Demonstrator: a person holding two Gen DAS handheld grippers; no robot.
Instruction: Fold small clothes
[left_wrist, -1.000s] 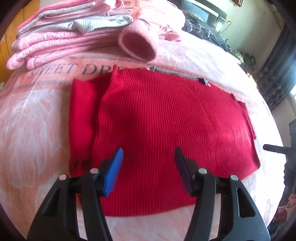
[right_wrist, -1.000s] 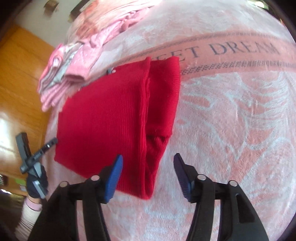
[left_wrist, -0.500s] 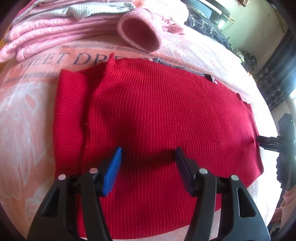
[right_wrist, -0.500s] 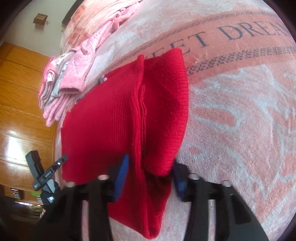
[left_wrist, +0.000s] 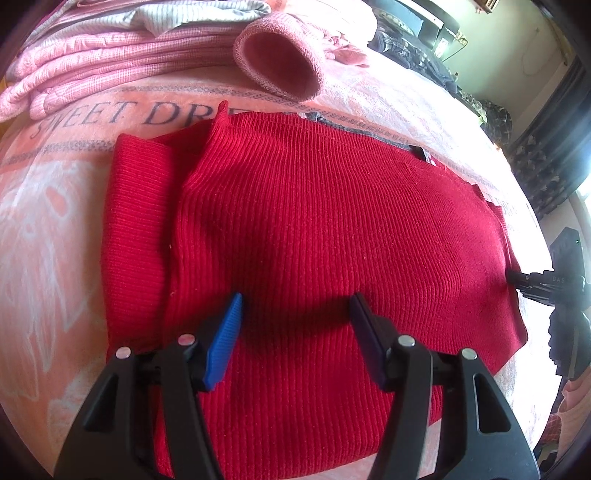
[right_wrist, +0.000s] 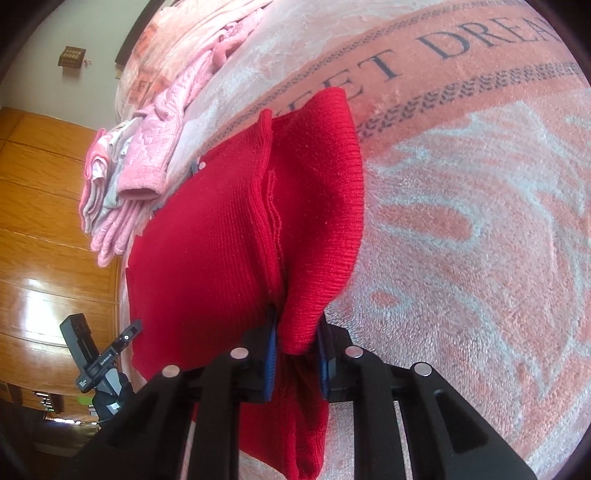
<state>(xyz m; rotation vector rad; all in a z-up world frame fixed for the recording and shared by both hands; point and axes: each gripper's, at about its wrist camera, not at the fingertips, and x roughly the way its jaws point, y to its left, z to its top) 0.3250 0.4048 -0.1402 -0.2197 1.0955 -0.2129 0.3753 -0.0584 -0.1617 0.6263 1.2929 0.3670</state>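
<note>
Your right claw (right_wrist: 295, 360) is clenched on the red sweater (left_wrist: 314, 240); its length runs sideways under your released left claw (left_wrist: 295, 325).

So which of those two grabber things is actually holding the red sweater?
The right gripper: its blue pads are closed on a fold of the red sweater. The left gripper hangs open above the sweater, holding nothing.

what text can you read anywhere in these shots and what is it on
"SWEET DR": dark letters on the pink plush blanket, the rest hidden by the red ribbed knit garment.
"ET DREA": the same band, right wrist view.
White print on the black left gripper: too small to read.
</note>
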